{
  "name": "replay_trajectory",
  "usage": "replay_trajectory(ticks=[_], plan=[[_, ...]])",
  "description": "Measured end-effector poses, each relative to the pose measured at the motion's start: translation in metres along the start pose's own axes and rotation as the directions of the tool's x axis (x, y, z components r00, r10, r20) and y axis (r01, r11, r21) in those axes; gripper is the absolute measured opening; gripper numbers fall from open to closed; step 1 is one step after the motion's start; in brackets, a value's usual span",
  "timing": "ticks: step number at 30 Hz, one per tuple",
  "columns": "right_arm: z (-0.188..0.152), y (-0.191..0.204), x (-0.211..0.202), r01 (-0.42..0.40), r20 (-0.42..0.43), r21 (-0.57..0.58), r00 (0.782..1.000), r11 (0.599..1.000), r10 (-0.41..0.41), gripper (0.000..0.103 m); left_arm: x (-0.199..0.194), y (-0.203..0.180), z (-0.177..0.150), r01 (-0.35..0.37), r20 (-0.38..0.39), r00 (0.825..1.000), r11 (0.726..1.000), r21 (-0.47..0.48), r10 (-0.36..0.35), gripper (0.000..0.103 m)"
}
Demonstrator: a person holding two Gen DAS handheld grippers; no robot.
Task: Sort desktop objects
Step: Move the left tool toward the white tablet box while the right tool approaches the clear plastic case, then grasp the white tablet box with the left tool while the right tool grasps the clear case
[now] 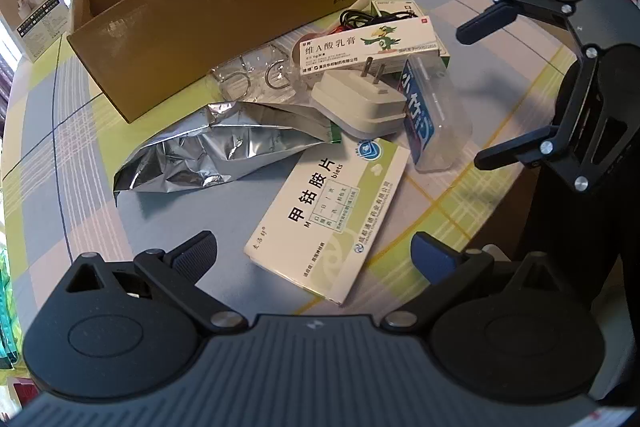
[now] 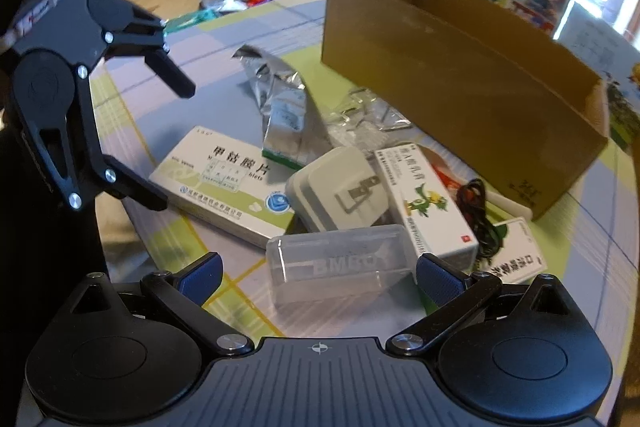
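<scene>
Both grippers spread wide, holding nothing: left gripper [image 1: 316, 253] over the white tablet box [image 1: 328, 219], right gripper [image 2: 318, 277] around the clear plastic case [image 2: 340, 269] without touching. Clutter sits mid-table [image 1: 80, 219] beside the open cardboard box [image 1: 216, 11], charger plug [image 1: 360, 103] in the pile's centre.

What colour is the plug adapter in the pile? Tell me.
White, with metal prongs: the plug adapter shows best in the left wrist view.
</scene>
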State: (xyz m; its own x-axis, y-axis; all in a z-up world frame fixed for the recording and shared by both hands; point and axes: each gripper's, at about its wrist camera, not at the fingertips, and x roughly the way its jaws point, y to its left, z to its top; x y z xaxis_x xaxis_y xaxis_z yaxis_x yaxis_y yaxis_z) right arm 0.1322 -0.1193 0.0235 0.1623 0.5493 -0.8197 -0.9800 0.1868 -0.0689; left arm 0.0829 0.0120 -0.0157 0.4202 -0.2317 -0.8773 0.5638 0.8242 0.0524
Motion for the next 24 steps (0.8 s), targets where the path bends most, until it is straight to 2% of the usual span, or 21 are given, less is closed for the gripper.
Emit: replay_trajectory(ticks=[3,7,14,16,17,24], plan=[[-0.001,-0.003,0.011,-0.003,-0.026,-0.017,1.000,1.000,0.002,0.101,0.004,0.002,0.000,0.012,-0.005,1.000,1.000,-0.008,-0.012,0.101],[0.001,-0.012,0.020,0.008,-0.014,-0.012,1.000,1.000,-0.008,0.101,0.008,0.002,0.001,0.019,-0.010,1.000,1.000,-0.007,-0.019,0.101],[0.004,-0.019,0.029,-0.036,-0.036,-0.060,0.999,0.998,0.033,0.100,0.014,0.004,0.004,0.031,-0.020,0.999,1.000,0.002,-0.031,0.101],[0.002,-0.022,0.031,-0.054,-0.041,-0.042,0.998,0.998,0.052,0.094,0.016,0.003,0.006,0.039,-0.023,0.999,0.999,0.014,-0.038,0.101],[0.002,-0.024,0.032,-0.065,-0.046,-0.030,0.997,0.997,0.064,0.086,0.016,0.003,0.007,0.038,-0.024,0.999,0.999,0.015,-0.038,0.101],[0.001,-0.023,0.028,-0.082,-0.046,0.030,0.996,0.996,0.083,0.084,0.026,0.002,0.013,0.074,-0.032,0.997,0.995,0.061,-0.072,0.101]])
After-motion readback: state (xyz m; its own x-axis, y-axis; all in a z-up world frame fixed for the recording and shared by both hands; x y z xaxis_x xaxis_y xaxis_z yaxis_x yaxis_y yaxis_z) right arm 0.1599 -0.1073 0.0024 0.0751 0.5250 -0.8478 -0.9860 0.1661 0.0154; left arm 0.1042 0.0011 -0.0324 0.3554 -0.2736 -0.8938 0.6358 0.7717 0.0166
